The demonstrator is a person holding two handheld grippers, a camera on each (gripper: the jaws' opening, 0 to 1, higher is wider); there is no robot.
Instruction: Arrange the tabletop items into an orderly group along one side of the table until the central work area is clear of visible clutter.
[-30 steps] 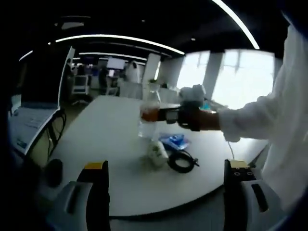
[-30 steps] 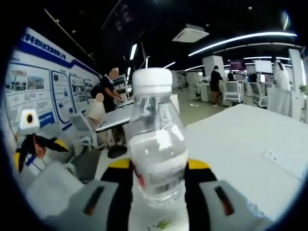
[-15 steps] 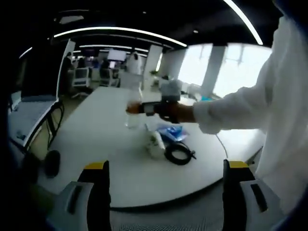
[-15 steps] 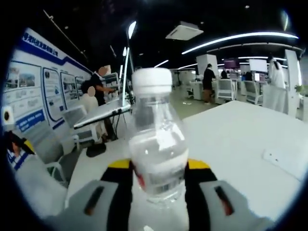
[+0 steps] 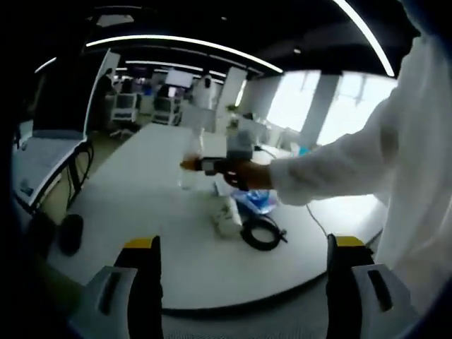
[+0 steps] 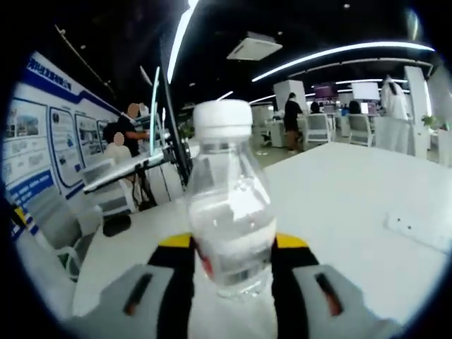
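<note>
Water bottle (image 6: 229,219) being clenched by right gripper (image 6: 229,272), carried over table (image 5: 141,212) toward far edge for grouping; left gripper (image 5: 240,282) being held spread, empty.

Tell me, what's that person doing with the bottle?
A person is tidying a white table using a gripper tool in each hand. The right gripper is clamped on a clear water bottle with a white cap, held out over the table. The left gripper is open, holds nothing, and sits back near the table's edge. On the table lie a small white bottle, a blue packet and a coiled black cable, close together.
</note>
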